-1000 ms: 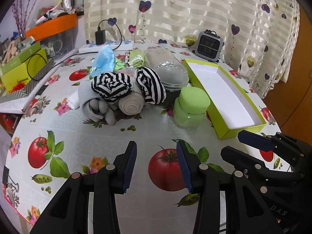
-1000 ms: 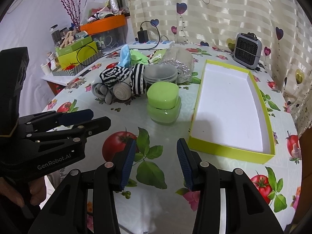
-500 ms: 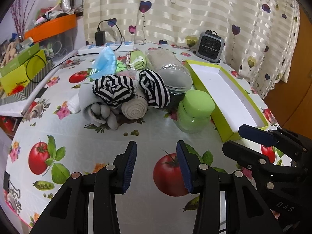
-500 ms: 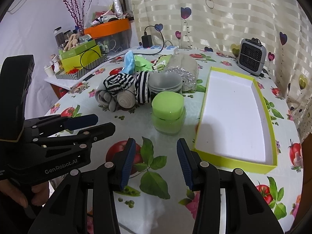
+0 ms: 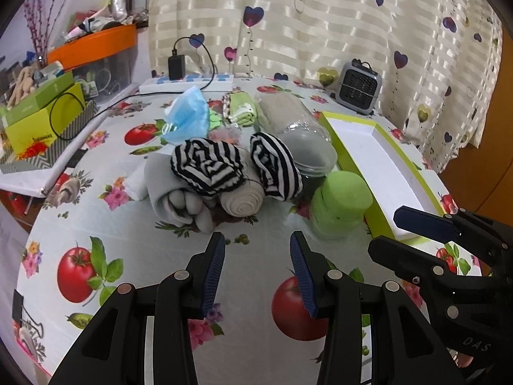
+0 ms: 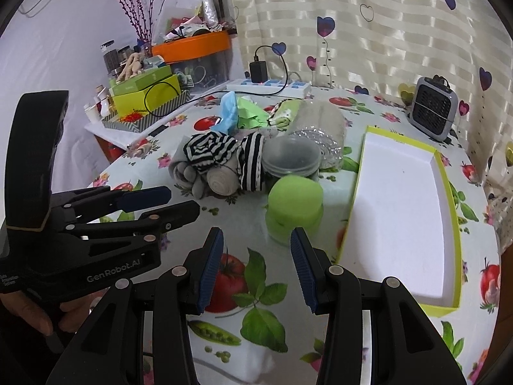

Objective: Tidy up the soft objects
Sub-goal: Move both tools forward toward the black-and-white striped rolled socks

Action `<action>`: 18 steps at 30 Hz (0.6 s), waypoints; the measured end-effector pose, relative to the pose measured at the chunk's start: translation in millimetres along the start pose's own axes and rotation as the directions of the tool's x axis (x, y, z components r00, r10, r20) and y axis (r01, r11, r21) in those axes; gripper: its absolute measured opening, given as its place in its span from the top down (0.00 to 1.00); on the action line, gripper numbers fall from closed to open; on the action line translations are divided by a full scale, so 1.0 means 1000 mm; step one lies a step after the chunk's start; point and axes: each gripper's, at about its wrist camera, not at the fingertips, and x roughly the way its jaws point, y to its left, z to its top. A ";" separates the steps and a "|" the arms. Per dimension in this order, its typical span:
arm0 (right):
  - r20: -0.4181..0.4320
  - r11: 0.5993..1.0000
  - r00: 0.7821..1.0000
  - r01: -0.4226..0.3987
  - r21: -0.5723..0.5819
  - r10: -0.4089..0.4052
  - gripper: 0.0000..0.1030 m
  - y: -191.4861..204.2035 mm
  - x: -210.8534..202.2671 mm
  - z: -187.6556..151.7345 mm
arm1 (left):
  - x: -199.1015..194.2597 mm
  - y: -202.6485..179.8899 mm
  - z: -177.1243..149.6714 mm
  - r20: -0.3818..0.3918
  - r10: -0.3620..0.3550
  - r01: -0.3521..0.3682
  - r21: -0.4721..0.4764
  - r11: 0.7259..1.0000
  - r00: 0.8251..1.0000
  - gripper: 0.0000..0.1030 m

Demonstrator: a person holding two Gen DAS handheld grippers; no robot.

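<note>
Left wrist view: soft rolls lie dead ahead of spread fingers

Left wrist view has the heap of soft things at frame centre: a beige sock roll (image 5: 242, 203) with its spiral end facing the camera, a grey sock bundle (image 5: 174, 197) touching it on the left, and two striped rolls, one (image 5: 206, 168) resting on top of the grey and beige pieces, the other (image 5: 275, 166) leaning just right of them. The left gripper (image 5: 256, 245) sits at lower centre, fingers spread wide with nothing between them, and the beige roll lies straight ahead of that gap and above it in frame. Its long axis seems to run away from the camera, so the fingers would meet its sides. The left gripper looks the nearer one to the heap.

In the right wrist view the right gripper (image 6: 255, 239), likewise spread and empty, points instead at the green lidded jar (image 6: 293, 210), which stands between the heap and the yellow-green box (image 6: 447, 189). A clear jar on its side (image 5: 298, 128) touches the right striped roll from behind.

Bare tablecloth (image 5: 134, 234) at lower left gives free room for an approach; to the right the green jar and the box edge crowd the way. The box interior, right of centre in both views, holds nothing yet, so sorting appears barely begun
</note>
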 end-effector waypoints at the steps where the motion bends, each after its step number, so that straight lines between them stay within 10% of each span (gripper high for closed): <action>1: 0.000 1.000 1.000 0.000 0.001 0.000 0.56 0.000 0.000 0.001 | 0.000 0.002 0.001 0.001 0.004 -0.004 -0.005 1.000 1.000 0.60; 18: -0.004 0.999 1.000 -0.007 -0.032 0.006 0.56 0.009 0.020 0.029 | -0.001 0.036 0.014 0.013 0.005 -0.004 -0.068 0.998 1.000 0.60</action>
